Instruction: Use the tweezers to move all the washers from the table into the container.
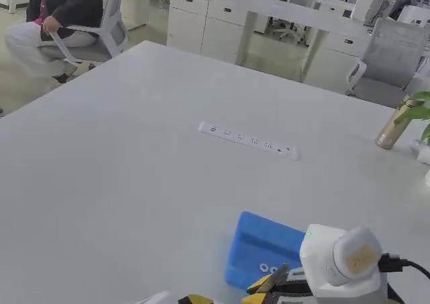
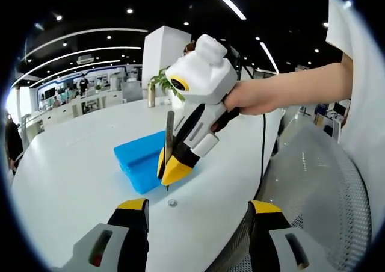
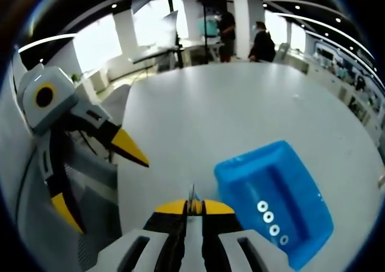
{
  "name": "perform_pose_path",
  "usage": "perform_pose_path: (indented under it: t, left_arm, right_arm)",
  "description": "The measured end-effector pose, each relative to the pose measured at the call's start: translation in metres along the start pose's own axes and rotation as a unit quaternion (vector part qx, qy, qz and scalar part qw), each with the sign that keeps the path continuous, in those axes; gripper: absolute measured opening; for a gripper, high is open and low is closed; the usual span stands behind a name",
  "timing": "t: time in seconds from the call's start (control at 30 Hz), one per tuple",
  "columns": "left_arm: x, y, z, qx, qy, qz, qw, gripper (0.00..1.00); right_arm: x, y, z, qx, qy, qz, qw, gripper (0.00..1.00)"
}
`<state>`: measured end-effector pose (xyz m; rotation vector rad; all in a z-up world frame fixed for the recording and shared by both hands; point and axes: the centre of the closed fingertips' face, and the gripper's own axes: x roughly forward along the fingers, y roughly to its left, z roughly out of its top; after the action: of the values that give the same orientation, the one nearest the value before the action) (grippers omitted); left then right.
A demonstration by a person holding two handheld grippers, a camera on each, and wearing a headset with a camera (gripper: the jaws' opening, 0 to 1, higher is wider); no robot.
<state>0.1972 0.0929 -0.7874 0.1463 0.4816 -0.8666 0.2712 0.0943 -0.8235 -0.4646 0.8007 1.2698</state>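
Four washers (image 3: pixel 268 215) in container (image 3: pixel 298 185), one washer (image 2: pixel 172 203) outside; right tool (image 3: pixel 194 207) clamps tweezers (image 2: pixel 169 145); left tool (image 2: pixel 198 206) gapes empty.

left gripper (image 2: pixel 198 207): jaws are held wide apart, nothing is gripped | right gripper (image 3: pixel 194 207): jaws are closed on the tweezers (image 2: pixel 169 136), tips are pointed downward | right hand (image 2: pixel 255 97): is wrapped around the gripper body, forearm is extended
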Motion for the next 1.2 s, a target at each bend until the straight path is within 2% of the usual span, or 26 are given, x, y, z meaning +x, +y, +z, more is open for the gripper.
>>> perform_pose_path:
  t: [0.13,0.3,0.4,0.5,1.1,1.2]
  left_arm:
    - [0.0,0.0,0.0,0.0,-0.001,0.0,1.0,0.67]
    - [0.0,0.0,0.0,-0.002,-0.001,0.001,1.0,0.67]
    - [0.0,0.0,0.0,-0.001,0.0,0.0,1.0,0.67]
    - [0.0,0.0,0.0,-0.001,0.0,-0.001,1.0,0.67]
    - [0.0,0.0,-0.001,-0.002,0.002,-0.001,1.0,0.66]
    - [0.0,0.0,-0.001,-0.002,0.002,-0.001,1.0,0.66]
  right_arm:
    - [0.006,0.003,-0.007,-0.02,0.009,0.007,0.9997,0.05]
    - [0.011,0.015,-0.01,-0.051,0.013,0.024,0.9983,0.05]
    - [0.014,0.016,-0.016,-0.078,0.027,0.025,0.9963,0.05]
    - [0.016,0.016,-0.019,-0.089,0.032,0.022,0.9953,0.05]
    - [0.018,0.018,-0.019,-0.083,0.032,0.029,0.9956,0.05]
    - [0.018,0.018,-0.019,-0.073,0.03,0.029,0.9964,0.05]
